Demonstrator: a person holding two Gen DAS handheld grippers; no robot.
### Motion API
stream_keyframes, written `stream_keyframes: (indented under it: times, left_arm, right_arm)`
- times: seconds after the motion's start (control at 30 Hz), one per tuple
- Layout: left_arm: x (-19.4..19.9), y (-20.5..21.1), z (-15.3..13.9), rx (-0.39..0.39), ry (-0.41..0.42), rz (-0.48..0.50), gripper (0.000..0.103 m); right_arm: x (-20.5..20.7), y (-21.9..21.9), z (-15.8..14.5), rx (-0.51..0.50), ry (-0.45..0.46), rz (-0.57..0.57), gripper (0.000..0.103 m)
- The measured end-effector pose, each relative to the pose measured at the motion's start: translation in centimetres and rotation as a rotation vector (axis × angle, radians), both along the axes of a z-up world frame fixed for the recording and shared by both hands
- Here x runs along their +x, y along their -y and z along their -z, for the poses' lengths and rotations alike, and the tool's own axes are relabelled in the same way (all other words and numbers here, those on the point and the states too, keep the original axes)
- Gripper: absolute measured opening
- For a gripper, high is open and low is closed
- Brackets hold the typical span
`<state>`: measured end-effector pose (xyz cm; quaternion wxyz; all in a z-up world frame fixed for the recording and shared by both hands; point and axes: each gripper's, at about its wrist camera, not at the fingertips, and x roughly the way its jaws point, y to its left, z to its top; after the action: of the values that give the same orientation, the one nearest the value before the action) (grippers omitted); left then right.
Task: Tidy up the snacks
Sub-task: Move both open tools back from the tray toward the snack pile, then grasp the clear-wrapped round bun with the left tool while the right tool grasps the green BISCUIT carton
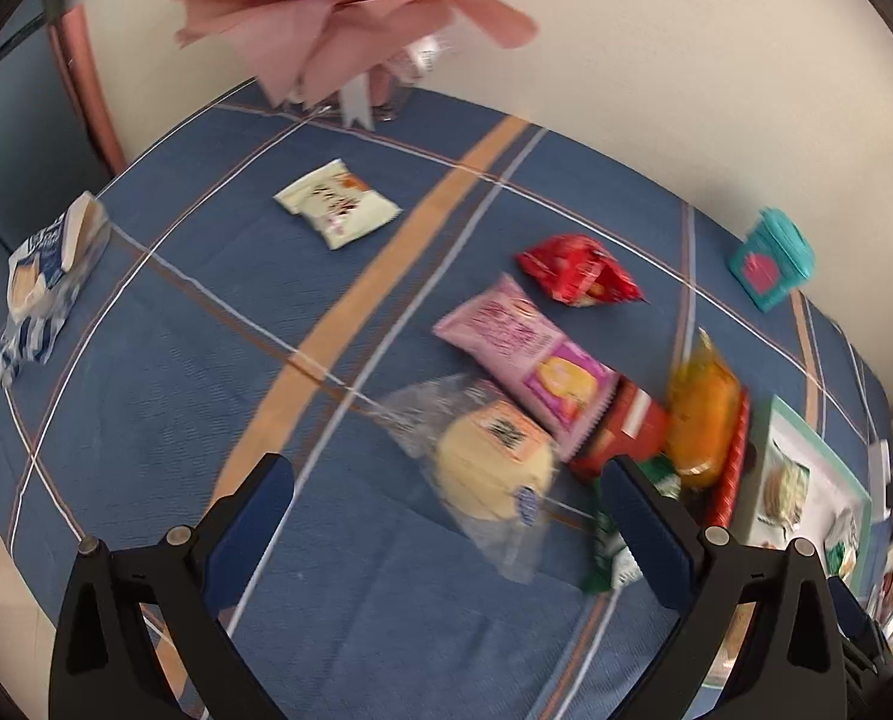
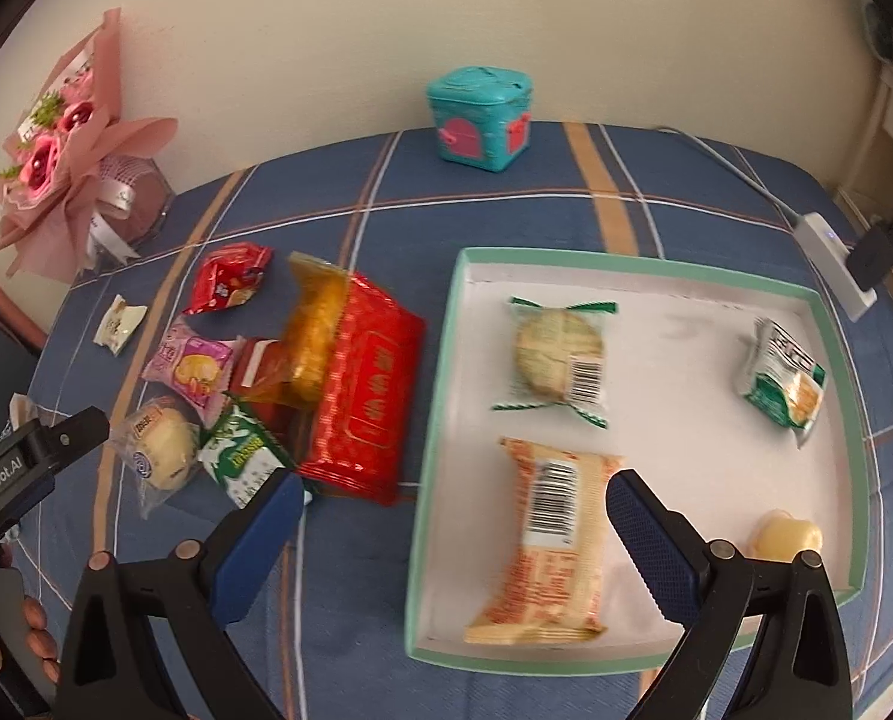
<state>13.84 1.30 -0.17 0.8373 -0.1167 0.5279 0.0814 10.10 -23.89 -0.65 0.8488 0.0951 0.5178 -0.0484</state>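
Left gripper (image 1: 449, 516) wide open, empty; right gripper (image 2: 455, 531) wide open, empty.

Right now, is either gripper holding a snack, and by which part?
Nothing is held. The left gripper and the right gripper are both open and empty.

A home: plaid tablecloth (image 2: 506, 192), pink bouquet (image 2: 56, 144), snacks, power strip (image 2: 836, 258) by wall.

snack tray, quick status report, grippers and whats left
Left gripper open, empty. Right gripper open, empty. Green-rimmed white tray holds four snacks; pale round bun in clear wrap and others outside. Nothing blocking.
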Motion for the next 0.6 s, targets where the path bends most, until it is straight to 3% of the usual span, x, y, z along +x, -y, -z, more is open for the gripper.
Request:
stream_keyframes:
  times: [0.27,0.6]
  left_arm:
    - [1.4,-1.0,1.1,-0.045,-0.015,-0.018,0.102]
    - [2.5,-1.2,3.3,-0.064,-0.086,0.003,0.102]
  right_arm:
    - [2.5,-2.2,0.5,-0.003,-0.02,-0.027,0.089]
    - [3.8,-7.9,0.9,-0.005,-0.011,-0.207,0.074]
